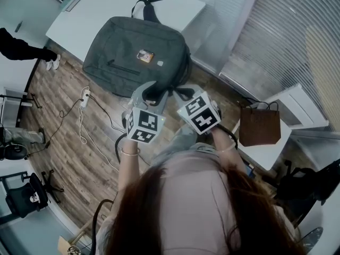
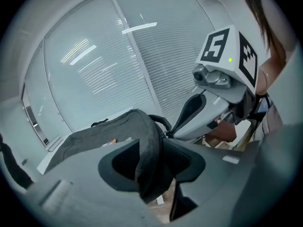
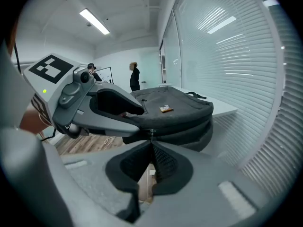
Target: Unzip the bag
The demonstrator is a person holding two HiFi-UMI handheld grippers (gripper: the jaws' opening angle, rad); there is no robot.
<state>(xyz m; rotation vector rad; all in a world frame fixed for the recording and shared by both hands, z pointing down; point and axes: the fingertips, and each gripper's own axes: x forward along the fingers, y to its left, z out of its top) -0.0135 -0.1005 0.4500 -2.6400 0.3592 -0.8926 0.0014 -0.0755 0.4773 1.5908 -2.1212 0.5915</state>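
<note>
A grey backpack (image 1: 138, 47) lies flat on the white table (image 1: 101, 7), its near end hanging over the table edge. Both grippers meet at that end. In the left gripper view a thick fold of the backpack (image 2: 94, 136) runs between the jaws of my left gripper (image 2: 150, 162), which stand wide and do not clearly clamp it. In the right gripper view my right gripper (image 3: 151, 150) is shut on the small zipper pull (image 3: 150, 135) at the seam of the backpack (image 3: 180, 110). In the head view the left gripper (image 1: 150, 89) and right gripper (image 1: 180, 93) sit side by side.
A brown paper bag (image 1: 259, 126) stands on a low white cabinet at the right. A power strip (image 1: 84, 96) and cables lie on the wooden floor at the left. A person's arm (image 1: 21, 47) shows at far left. Window blinds (image 1: 276, 31) line the right side.
</note>
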